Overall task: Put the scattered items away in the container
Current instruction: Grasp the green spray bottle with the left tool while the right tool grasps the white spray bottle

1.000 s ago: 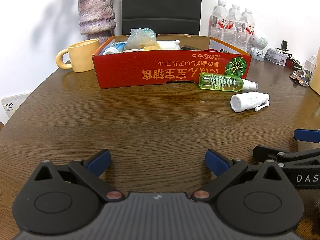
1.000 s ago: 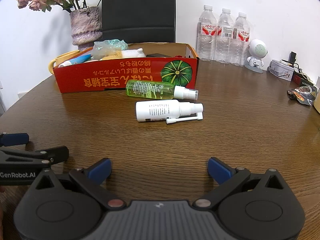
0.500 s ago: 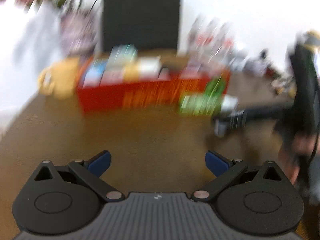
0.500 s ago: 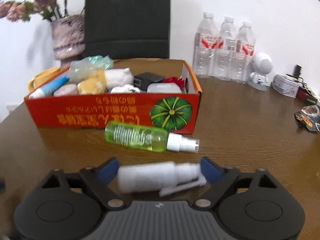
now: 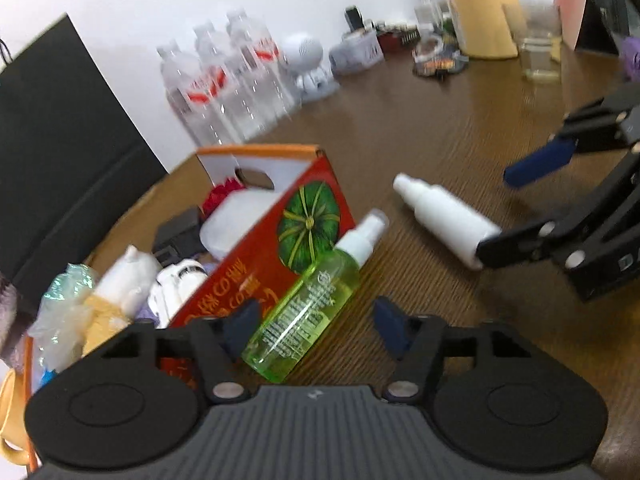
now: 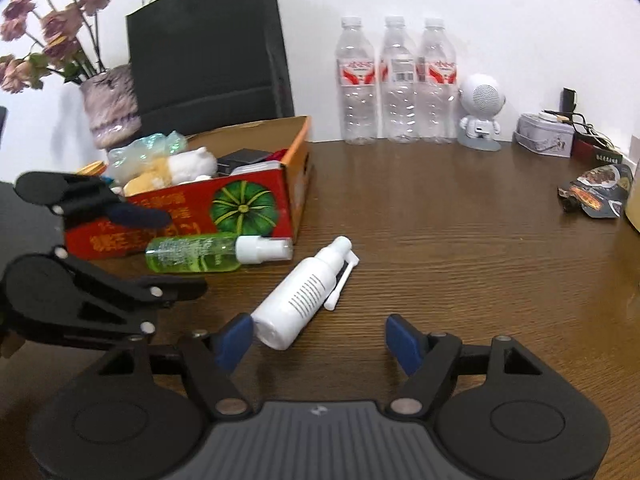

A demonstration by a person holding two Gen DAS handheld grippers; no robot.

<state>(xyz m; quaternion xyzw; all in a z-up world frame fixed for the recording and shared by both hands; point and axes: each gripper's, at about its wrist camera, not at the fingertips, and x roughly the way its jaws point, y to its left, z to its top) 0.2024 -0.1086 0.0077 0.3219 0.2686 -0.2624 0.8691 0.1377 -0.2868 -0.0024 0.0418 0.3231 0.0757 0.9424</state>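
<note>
A green spray bottle (image 5: 308, 304) lies on the table against the red cardboard box (image 5: 256, 276). Its base sits between the fingers of my left gripper (image 5: 316, 322), whose jaws are closing; the right pad still stands clear of it. A white spray bottle (image 6: 300, 292) lies slanted, its base between the fingers of my right gripper (image 6: 318, 338). Those jaws are closing too, with a wide gap on the right side. Each wrist view also shows the other gripper: the left gripper (image 6: 160, 254) around the green bottle (image 6: 192, 254), the right gripper (image 5: 516, 204) at the white bottle (image 5: 440, 216).
The red box (image 6: 180, 208) holds soft toys, a plastic bag and small items. Behind it stand a vase of flowers (image 6: 112, 108) and a black paper bag (image 6: 208, 48). Three water bottles (image 6: 396, 80), a small white robot figure (image 6: 482, 112), a tin (image 6: 544, 140) and a snack packet (image 6: 596, 196) line the back and right.
Both grippers have moved forward to the bottles and their jaws have narrowed. The left gripper has rolled, so its view tilts. The white bottle has swung from crosswise to slanted.
</note>
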